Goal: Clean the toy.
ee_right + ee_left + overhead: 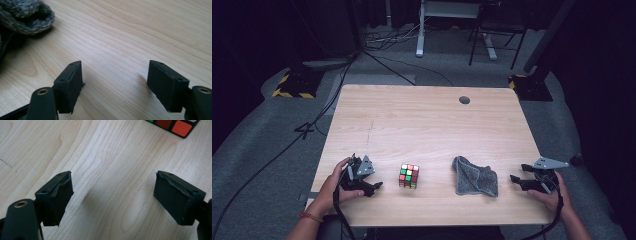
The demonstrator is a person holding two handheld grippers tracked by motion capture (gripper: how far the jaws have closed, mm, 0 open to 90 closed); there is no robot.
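My left tool (371,186), jaws spread and empty, sits just left of the cube (409,176) on the worktop (422,125), while my right tool (518,180), also spread, faces the cloth (474,176).

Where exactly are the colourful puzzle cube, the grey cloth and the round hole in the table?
puzzle cube (409,176), high view, middle of its top and front.
grey cloth (475,177), high view, centre of its crumpled surface.
round hole (464,100), high view, its dark middle.
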